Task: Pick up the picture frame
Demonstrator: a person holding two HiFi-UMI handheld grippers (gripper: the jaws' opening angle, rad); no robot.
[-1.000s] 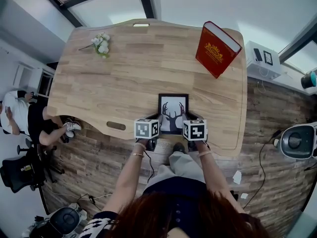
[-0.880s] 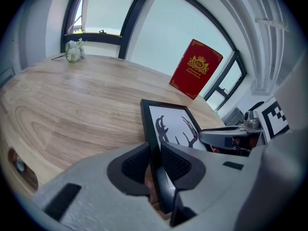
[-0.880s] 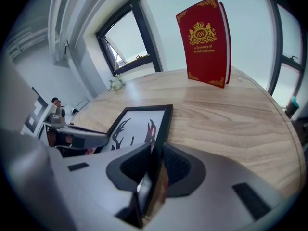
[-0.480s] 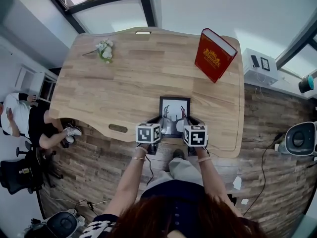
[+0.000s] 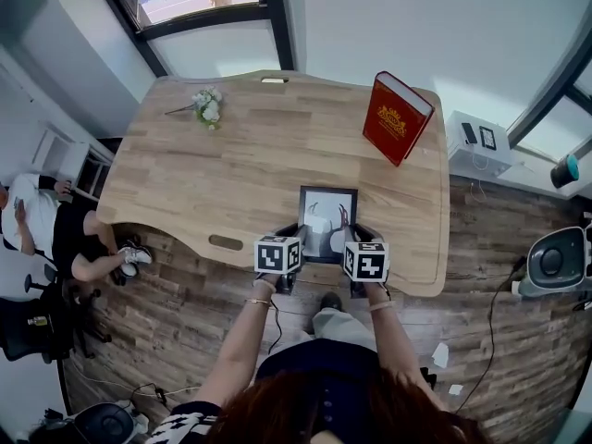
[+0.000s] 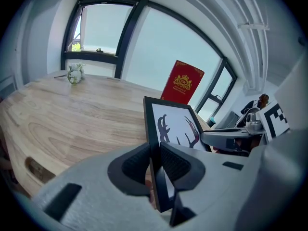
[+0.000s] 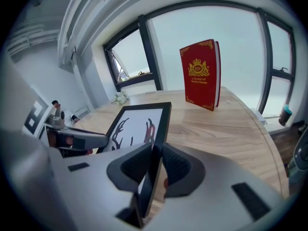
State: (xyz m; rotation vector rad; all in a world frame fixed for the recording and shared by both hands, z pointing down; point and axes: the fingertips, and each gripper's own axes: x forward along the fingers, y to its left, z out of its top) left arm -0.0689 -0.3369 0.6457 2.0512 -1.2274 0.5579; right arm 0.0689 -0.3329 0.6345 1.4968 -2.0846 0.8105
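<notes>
The picture frame (image 5: 326, 221) is black-rimmed with a deer-antler print on white. It is lifted off the wooden table (image 5: 231, 165) near the front edge and tilts up towards me. My left gripper (image 5: 294, 245) is shut on the frame's left rim (image 6: 153, 143), the rim pinched between its grey jaws. My right gripper (image 5: 350, 245) is shut on the right rim (image 7: 158, 143) in the same way. Each gripper view shows the print (image 6: 175, 129) (image 7: 132, 129) and the other gripper across it.
A red book (image 5: 398, 118) stands upright at the table's far right. A small white flower sprig (image 5: 209, 106) lies at the far left. A person (image 5: 42, 220) sits left of the table. A white cabinet (image 5: 478, 141) stands at right.
Both grippers have lifted the frame's near end, so it tilts up more from the table. My head view has drifted, showing more of the window and floor.
</notes>
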